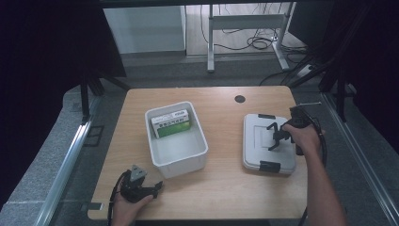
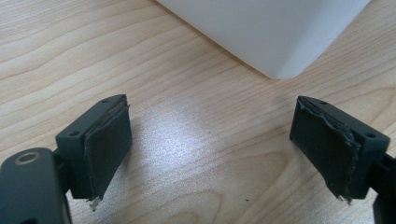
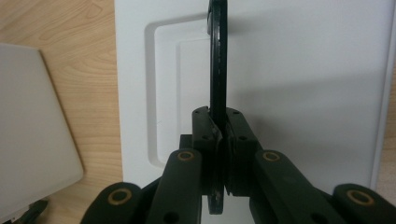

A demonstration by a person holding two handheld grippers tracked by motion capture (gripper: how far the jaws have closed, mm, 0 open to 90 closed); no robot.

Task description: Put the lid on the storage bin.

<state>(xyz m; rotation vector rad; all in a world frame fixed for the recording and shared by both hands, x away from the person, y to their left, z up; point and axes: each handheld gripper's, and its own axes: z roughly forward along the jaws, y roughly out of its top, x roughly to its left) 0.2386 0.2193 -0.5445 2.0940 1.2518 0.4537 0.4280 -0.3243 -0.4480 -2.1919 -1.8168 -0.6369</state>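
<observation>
A white open bin (image 1: pixel 151 146) stands mid-table with a green and white box (image 1: pixel 171 123) lying at its far end. To its right a grey lid (image 1: pixel 256 151) lies flat with a black handle (image 1: pixel 274 133) raised upright from its top. My right gripper (image 1: pixel 278 140) is shut on that handle (image 3: pixel 217 56), held edge-on between the jaws (image 3: pixel 219 135) over the lid (image 3: pixel 303 93). My left gripper (image 1: pixel 158 187) rests at the table's front left, open with nothing between its fingers (image 2: pixel 224 149), just short of the bin's near corner (image 2: pixel 271 32).
The lid carries black clips at its far edge (image 1: pixel 266 116) and near edge (image 1: pixel 269 166). A round black grommet (image 1: pixel 240 99) sits near the table's back edge. Bare wood (image 1: pixel 226 188) runs along the front. The bin's side (image 3: pixel 32 130) lies left of the lid.
</observation>
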